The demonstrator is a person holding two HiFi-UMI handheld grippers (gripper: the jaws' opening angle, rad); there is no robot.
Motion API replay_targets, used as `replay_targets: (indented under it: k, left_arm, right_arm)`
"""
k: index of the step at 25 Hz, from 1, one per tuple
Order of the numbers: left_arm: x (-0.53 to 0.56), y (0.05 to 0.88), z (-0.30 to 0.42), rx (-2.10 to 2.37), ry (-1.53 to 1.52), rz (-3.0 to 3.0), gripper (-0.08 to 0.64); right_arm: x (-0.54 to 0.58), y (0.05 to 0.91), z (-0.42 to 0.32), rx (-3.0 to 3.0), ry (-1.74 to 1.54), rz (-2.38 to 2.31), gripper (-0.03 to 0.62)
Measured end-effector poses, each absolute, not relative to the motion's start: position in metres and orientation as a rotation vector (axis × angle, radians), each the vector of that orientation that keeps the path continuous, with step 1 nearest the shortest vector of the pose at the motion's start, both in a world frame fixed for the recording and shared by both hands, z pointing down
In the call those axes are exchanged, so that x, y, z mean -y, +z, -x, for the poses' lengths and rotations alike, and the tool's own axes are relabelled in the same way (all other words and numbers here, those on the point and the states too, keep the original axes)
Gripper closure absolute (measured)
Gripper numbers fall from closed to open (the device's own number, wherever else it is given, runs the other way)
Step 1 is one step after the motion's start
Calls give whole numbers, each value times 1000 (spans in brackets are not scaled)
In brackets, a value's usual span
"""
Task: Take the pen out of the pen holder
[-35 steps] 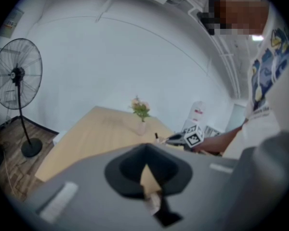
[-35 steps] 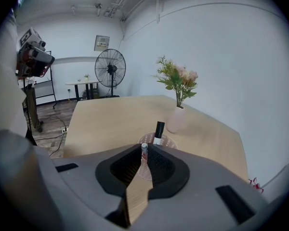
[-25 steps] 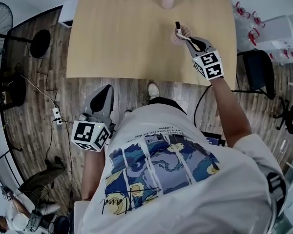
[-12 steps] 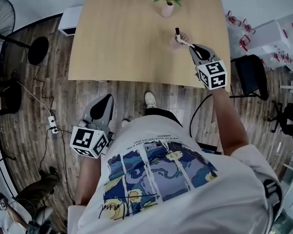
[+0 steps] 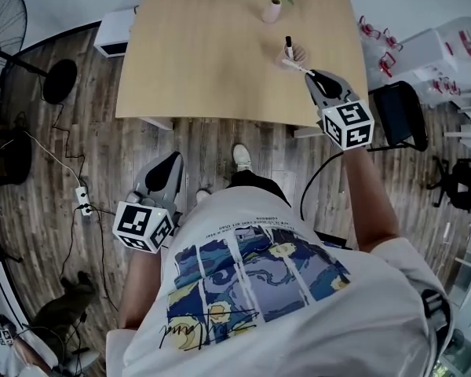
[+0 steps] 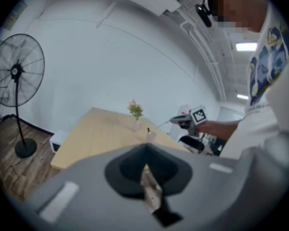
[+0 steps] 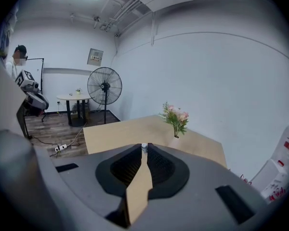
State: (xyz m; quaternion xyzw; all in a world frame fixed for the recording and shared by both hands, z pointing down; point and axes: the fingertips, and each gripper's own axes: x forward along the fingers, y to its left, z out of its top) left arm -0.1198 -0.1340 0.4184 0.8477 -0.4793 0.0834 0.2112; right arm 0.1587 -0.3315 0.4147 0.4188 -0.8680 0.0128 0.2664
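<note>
A pinkish pen holder (image 5: 295, 56) stands on the wooden table (image 5: 212, 53) near its right front edge, with a black pen (image 5: 289, 45) upright in it. My right gripper (image 5: 312, 74) is just in front of the holder, shut on a thin white pen (image 5: 297, 67) that lies almost level, its free end by the holder's rim. Only that pen's grey tip (image 7: 143, 148) shows between the jaws in the right gripper view. My left gripper (image 5: 171, 162) hangs shut and empty over the floor, well short of the table. The left gripper view shows the holder (image 6: 150, 135) far off.
A vase of flowers (image 5: 272, 8) stands behind the holder at the table's far side. A black chair (image 5: 396, 112) sits to the right of the table, a floor fan (image 5: 1, 34) at the far left. Cables and a power strip (image 5: 83, 199) lie on the wooden floor.
My right gripper has drawn back a little from the holder toward the table's front edge, white pen in its jaws. The left gripper has barely moved.
</note>
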Motion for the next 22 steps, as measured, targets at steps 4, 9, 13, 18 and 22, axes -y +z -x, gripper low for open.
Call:
replay_targets:
  k: [4,9,13,18,22]
  left_arm:
    - [115,420,128,1320,222,-2374,551]
    - [91,423,138,1306,213,-2384,552]
    - [75,426,143,1294,203,-2393,551]
    - [54,431,145,1281,190,-2401,551]
    - [43,432,147,1276,179,-2401,551]
  right_arm:
    - [304,401,-144,2360,11,-1129,559]
    - [272,386,-126,2374,-13,-1119,558]
    - [248,375,-116,2386,-34,-1112,559]
    - [216,368,-105,2393,-54,-1096,560]
    - [198,364,-99,2397,-59,-1081,560]
